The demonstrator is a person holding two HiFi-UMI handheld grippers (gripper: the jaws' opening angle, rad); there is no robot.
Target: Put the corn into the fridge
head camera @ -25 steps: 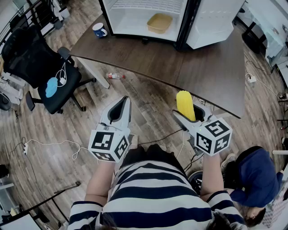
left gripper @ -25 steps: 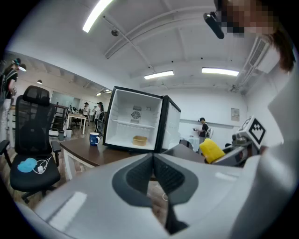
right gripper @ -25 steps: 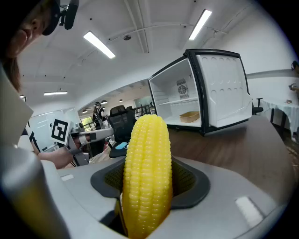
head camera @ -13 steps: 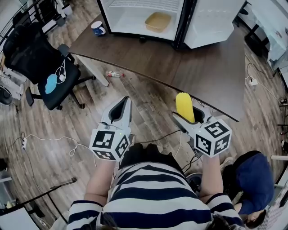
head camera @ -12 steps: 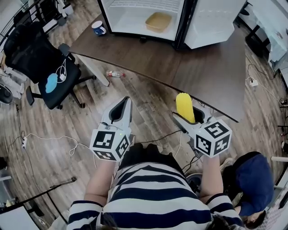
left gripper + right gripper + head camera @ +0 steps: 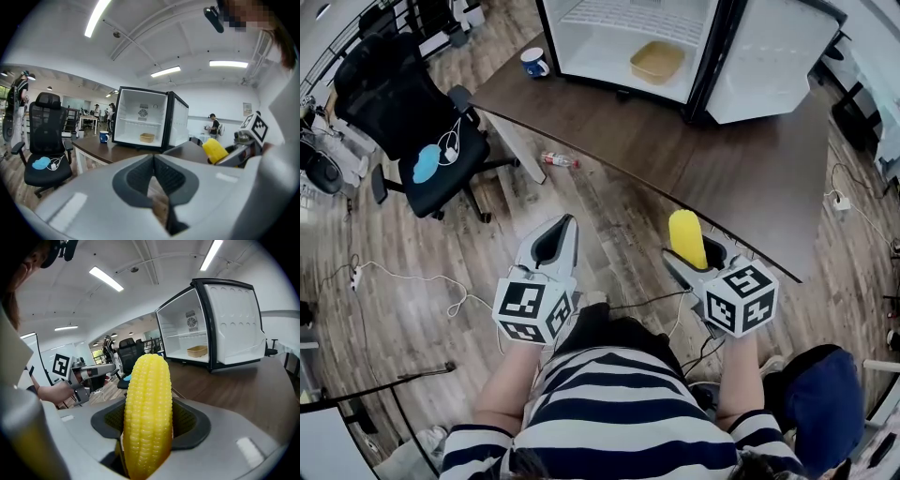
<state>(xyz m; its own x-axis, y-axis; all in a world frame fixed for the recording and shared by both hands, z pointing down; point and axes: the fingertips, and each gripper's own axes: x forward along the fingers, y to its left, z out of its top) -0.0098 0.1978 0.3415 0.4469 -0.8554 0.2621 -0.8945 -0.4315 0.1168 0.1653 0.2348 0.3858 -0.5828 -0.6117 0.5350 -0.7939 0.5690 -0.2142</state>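
R claw [image 6: 692, 255] is clamping the corn [image 6: 685, 238], cob poking up & fwd out of the jaws; it's hanging over the floor just short of the counter [image 6: 741, 178] edge, well apart from the fridge [image 6: 600, 45]; L claw [image 6: 563, 225] is sitting closed on nothing alongside; fridge is standing open on the counter w/ a yellow tray [image 6: 657, 62] inside; mug [image 6: 533, 62] is resting near its left side.

Black chair [image 6: 394, 89] at my far left; blue mug [image 6: 533, 63] on the brown desk [image 6: 741, 178]; bottle [image 6: 560, 160] on the floor [image 6: 422, 281] nearby.
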